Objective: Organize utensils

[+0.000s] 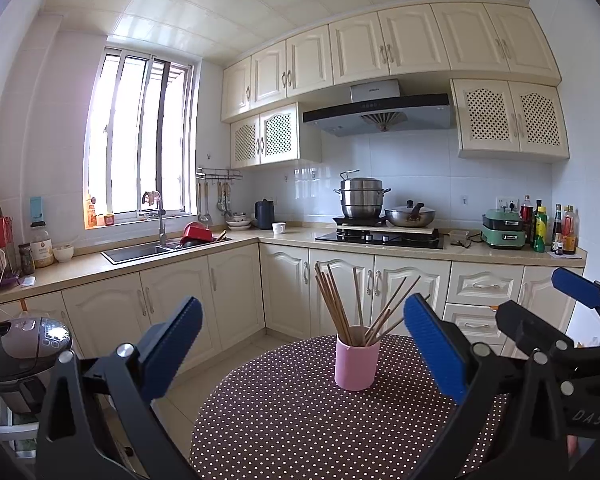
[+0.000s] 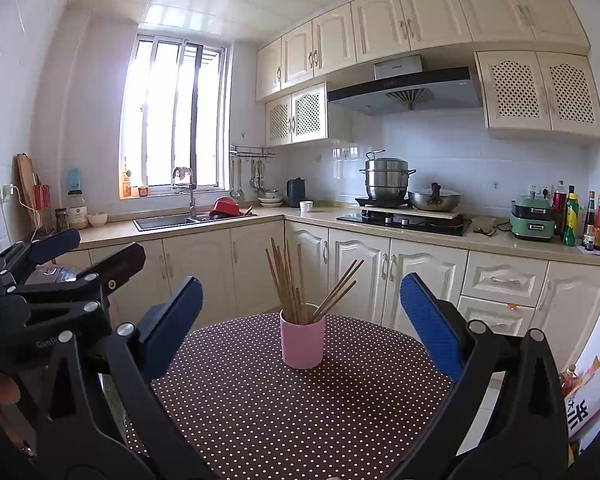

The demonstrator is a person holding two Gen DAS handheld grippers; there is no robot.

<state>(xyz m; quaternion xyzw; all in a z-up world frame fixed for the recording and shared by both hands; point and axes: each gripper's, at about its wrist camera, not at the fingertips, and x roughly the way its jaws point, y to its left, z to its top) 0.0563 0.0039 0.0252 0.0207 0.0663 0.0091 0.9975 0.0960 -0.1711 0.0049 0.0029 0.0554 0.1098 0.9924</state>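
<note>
Brown wooden chopsticks upright, tips fanned, in pink cylindrical cup on dotted surface; L tool & R tool wide, empty.

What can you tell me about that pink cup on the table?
The pink cup is a plain, smooth cylinder with no handle, standing upright on the round table with its brown, white-dotted cloth. It looks like plastic or ceramic. Its open top holds a bunch of wooden chopsticks that fan out, some leaning left, some right. Neither tool touches it.
</note>
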